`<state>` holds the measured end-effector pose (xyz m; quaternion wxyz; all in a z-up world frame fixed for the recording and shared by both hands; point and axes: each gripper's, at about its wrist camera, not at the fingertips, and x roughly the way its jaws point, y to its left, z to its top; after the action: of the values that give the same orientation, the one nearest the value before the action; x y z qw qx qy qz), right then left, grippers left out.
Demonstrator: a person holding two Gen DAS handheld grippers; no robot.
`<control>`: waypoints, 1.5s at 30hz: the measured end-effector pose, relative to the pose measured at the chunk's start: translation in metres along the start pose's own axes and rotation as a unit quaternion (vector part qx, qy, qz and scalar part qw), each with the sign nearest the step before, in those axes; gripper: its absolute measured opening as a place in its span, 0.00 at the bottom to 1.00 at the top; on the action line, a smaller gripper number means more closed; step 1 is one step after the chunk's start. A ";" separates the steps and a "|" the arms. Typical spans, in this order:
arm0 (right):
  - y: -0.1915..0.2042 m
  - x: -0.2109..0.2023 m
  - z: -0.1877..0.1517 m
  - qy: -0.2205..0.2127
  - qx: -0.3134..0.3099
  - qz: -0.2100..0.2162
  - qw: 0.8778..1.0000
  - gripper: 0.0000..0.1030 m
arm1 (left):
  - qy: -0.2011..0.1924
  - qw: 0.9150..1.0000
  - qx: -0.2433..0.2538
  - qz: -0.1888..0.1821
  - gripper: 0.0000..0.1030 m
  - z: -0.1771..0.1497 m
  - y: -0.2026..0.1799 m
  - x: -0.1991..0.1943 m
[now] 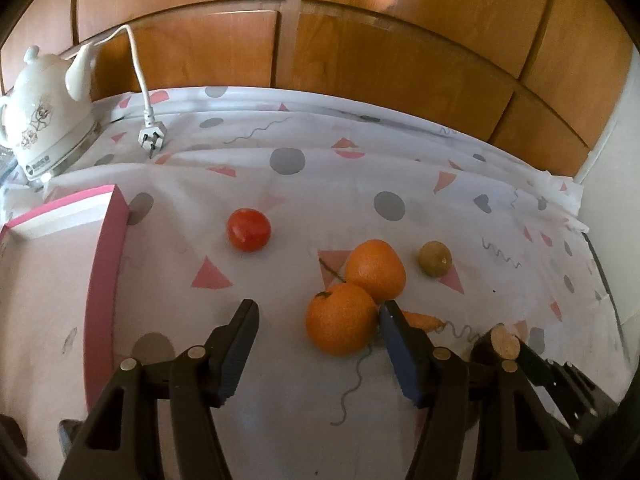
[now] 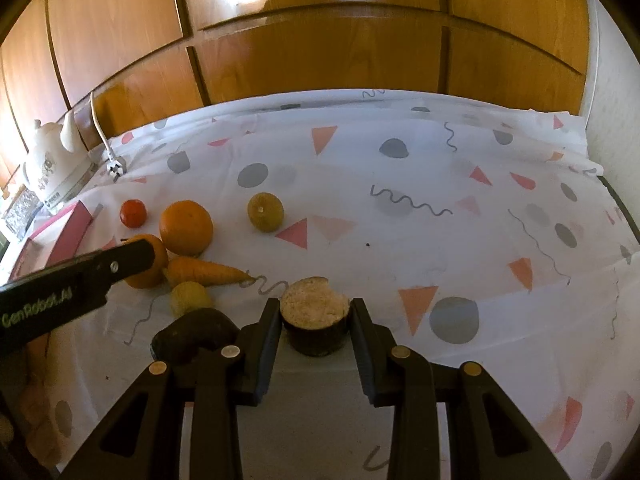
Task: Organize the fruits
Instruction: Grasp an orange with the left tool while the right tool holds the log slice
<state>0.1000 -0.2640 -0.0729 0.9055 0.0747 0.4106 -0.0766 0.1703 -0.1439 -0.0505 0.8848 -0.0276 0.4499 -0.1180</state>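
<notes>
Two grippers work over one cloth-covered table (image 2: 400,248), with the near orange (image 1: 340,318) taken as the landmark.

Far left of it, a white teapot-style kettle (image 1: 44,120) stands at the table's back corner, its plug (image 1: 152,138) lying loose on the cloth. A pink box (image 1: 108,264) sits left of the orange, its rim leaving a bare strip of cloth between box and fruit. A tomato (image 1: 249,229) lies behind and left of the orange, apart from it.

The left gripper (image 1: 318,320) stands open, its jaws spread to either side of the orange without pressing it. A second orange (image 1: 376,268) touches the landmark from behind. A carrot (image 2: 208,272) lies just right of it. A brownish round fruit (image 1: 435,258) rests further right, apart.

The right gripper (image 2: 315,316) is closed on a dark cut piece (image 2: 316,320) with a pale face. A dark oblong item (image 2: 192,336) and a yellow fruit (image 2: 190,298) lie beside it.

Right of all this, the cloth runs bare to the table edge. Wooden panels (image 2: 320,40) back the table.
</notes>
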 end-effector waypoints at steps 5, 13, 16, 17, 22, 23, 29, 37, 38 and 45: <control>0.000 0.001 -0.001 0.002 0.001 0.001 1.000 0.34 | 0.005 1.000 -0.005 -0.022 0.42 0.000 0.001 0.011; -0.002 0.002 -0.002 0.000 0.003 0.004 1.000 0.34 | -0.002 0.999 -0.002 -0.035 0.37 -0.018 0.006 -0.011; -0.004 0.002 -0.002 0.000 0.006 0.008 1.000 0.34 | -0.006 0.999 0.006 -0.037 0.37 -0.032 0.011 -0.025; -0.004 0.003 -0.002 0.002 0.006 0.007 1.000 0.33 | -0.005 0.999 0.008 -0.035 0.37 -0.038 0.012 -0.030; 0.000 0.004 -0.001 0.005 0.000 -0.001 1.000 0.33 | -0.030 0.998 0.042 -0.021 0.37 -0.065 0.011 -0.043; 0.000 0.004 -0.001 0.005 -0.001 -0.002 1.000 0.33 | -0.037 0.998 0.049 -0.016 0.37 -0.067 0.009 -0.043; 0.002 0.004 -0.001 0.004 -0.002 -0.004 1.000 0.33 | -0.034 0.998 0.044 -0.021 0.38 -0.066 0.010 -0.035; 0.003 0.004 -0.001 0.004 -0.006 -0.008 1.000 0.33 | -0.033 0.998 0.052 -0.022 0.38 -0.068 0.007 -0.032; 0.003 0.004 -0.001 0.004 -0.006 -0.008 1.000 0.33 | -0.033 0.998 0.052 -0.021 0.38 -0.068 0.007 -0.032; 0.004 0.004 -0.001 0.003 -0.007 -0.009 1.000 0.33 | -0.031 0.998 0.060 -0.012 0.38 -0.068 0.004 -0.034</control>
<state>0.1024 -0.2606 -0.0765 0.9041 0.0649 0.4144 -0.0820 0.0973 -0.1283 -0.0643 0.8970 0.0159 0.4137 -0.1547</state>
